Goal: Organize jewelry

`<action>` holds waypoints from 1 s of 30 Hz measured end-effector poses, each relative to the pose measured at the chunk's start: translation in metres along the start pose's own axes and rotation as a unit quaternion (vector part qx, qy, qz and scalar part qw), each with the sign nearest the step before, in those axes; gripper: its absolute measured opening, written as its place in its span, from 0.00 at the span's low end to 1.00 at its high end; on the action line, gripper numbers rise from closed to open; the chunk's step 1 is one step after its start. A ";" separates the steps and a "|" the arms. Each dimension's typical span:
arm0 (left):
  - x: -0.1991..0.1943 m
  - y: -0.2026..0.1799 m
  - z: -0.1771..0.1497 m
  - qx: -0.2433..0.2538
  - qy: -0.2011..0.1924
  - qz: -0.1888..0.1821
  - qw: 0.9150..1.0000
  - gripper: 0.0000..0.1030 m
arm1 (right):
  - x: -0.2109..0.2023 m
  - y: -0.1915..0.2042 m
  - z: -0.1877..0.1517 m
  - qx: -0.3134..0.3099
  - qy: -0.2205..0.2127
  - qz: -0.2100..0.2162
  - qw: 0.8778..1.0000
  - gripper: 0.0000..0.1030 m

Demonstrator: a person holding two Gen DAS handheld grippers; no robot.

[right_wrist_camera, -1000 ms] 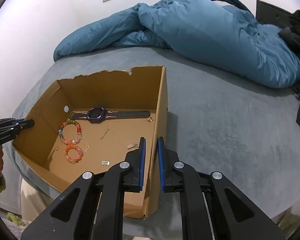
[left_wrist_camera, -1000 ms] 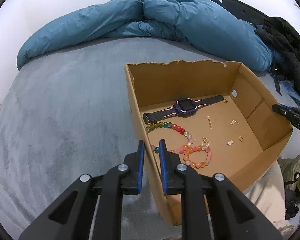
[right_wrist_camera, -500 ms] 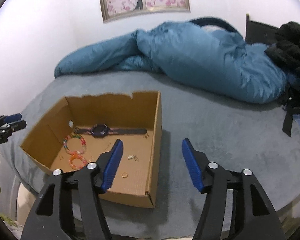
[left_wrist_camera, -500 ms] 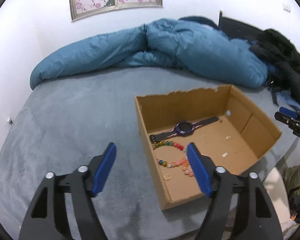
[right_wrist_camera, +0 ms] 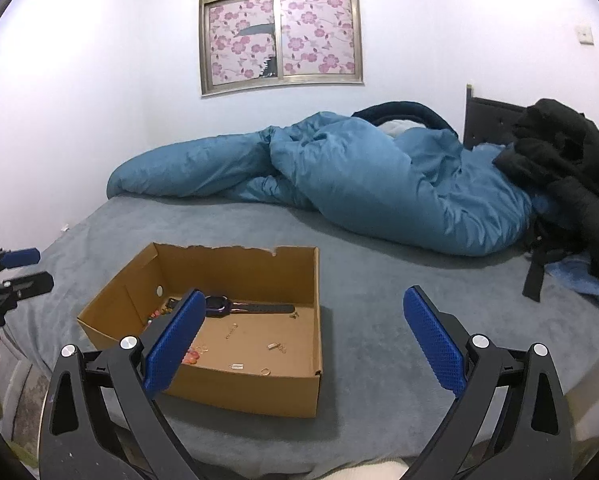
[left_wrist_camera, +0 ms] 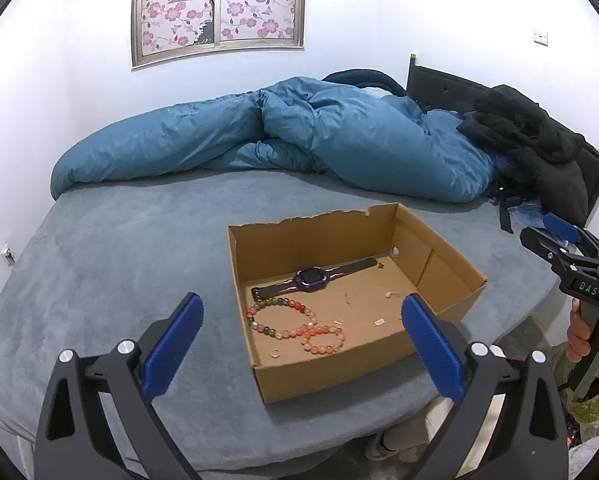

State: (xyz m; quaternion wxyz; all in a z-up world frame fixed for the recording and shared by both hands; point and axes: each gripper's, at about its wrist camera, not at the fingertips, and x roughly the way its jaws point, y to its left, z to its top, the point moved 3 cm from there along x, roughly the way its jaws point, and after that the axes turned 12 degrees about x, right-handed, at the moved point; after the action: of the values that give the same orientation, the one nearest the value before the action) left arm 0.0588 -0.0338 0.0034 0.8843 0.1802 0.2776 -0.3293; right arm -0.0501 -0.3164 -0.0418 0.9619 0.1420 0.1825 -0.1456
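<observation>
An open cardboard box (left_wrist_camera: 311, 236) stands on the grey bed near its front edge. Inside it lie a purple watch (left_wrist_camera: 311, 276), a multicolour bead bracelet (left_wrist_camera: 283, 303), a pink-orange bead bracelet (left_wrist_camera: 304, 334), a gold ring (left_wrist_camera: 274, 354) and small earrings (left_wrist_camera: 379, 322). My left gripper (left_wrist_camera: 299, 304) hovers above and before the box, its jaws opening wide with nothing between them. In the right wrist view, the box (right_wrist_camera: 235, 264) and the watch (right_wrist_camera: 219, 305) lie ahead on the left. My right gripper (right_wrist_camera: 304, 294) hangs over the box's right wall, its jaws opening, holding nothing.
A rumpled blue duvet (left_wrist_camera: 299, 132) lies across the back of the bed (left_wrist_camera: 119, 260). Black clothes (left_wrist_camera: 531, 136) are piled at the dark headboard on the right. A hand (left_wrist_camera: 579, 332) holds the right gripper (left_wrist_camera: 537, 227) beyond the bed's rounded front edge.
Both grippers went from shut to wide open. Both pulled back and up from the box, so it looks smaller and the wall with the window has come into view.
</observation>
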 end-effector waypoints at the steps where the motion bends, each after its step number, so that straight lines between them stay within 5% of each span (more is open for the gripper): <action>1: -0.003 -0.002 -0.001 -0.004 -0.001 0.000 1.000 0.95 | -0.002 0.000 0.001 0.006 0.000 0.000 1.000 0.92; 11: -0.009 -0.015 -0.008 -0.011 0.015 0.016 1.000 0.95 | -0.018 0.000 0.003 -0.006 -0.011 -0.052 0.999 0.92; 19: -0.016 -0.019 -0.006 -0.017 0.010 0.042 0.999 0.95 | -0.035 0.004 0.008 -0.041 -0.075 -0.133 0.987 0.92; 25: -0.030 -0.023 0.002 -0.007 -0.007 0.082 0.997 0.95 | -0.049 -0.001 0.016 -0.019 -0.083 -0.100 0.991 0.92; 30: -0.030 -0.022 0.000 -0.026 0.003 0.092 0.995 0.95 | -0.041 0.003 0.007 -0.019 -0.046 -0.105 0.993 0.92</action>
State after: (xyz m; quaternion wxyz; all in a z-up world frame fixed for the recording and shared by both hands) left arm 0.0250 -0.0354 0.0190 0.9143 0.1828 0.2714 -0.2386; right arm -0.0834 -0.3062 -0.0187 0.9514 0.0965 0.1549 -0.2482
